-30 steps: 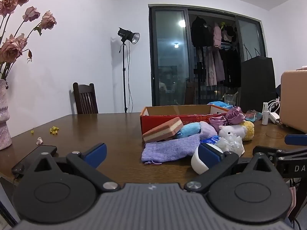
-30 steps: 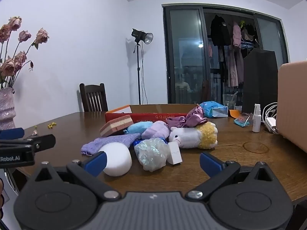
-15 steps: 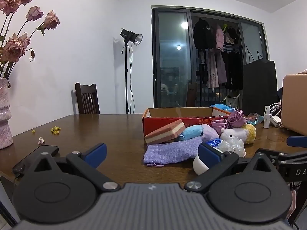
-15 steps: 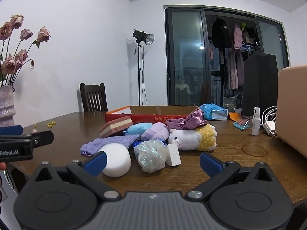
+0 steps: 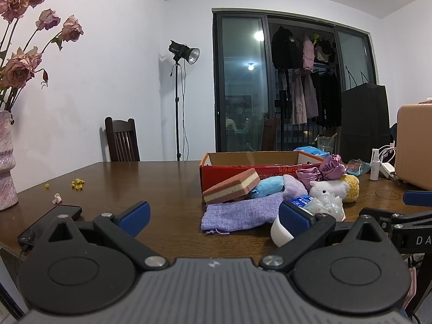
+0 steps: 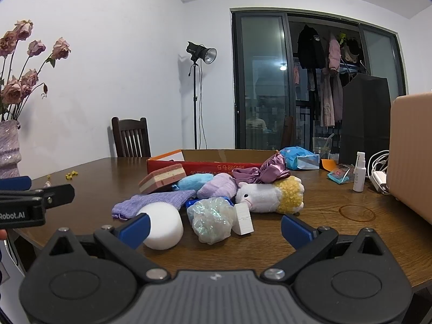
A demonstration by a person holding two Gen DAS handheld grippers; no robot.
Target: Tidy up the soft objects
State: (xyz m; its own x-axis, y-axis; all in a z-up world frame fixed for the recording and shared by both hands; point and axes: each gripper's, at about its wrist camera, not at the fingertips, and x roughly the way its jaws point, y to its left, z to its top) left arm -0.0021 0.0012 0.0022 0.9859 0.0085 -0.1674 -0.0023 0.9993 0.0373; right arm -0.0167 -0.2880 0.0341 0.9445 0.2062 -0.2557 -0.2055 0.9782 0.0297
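A pile of soft things lies on the brown table in front of an open red cardboard box: a pink layered sponge, a blue plush, a purple pouch, a white round sponge, a shiny mesh ball, a white block, a white and yellow plush sheep and purple scrunchies. My left gripper is open and empty, low at the table's near edge. My right gripper is open and empty before the pile.
A vase of dried roses stands at the left, a black phone near the left edge. A spray bottle, cables, a blue tissue pack and a tan case are at the right. A chair stands behind the table.
Both grippers have drifted slightly; the pile sits a little lower and nearer in both views. Both stay open and empty. Nothing on the table has moved.
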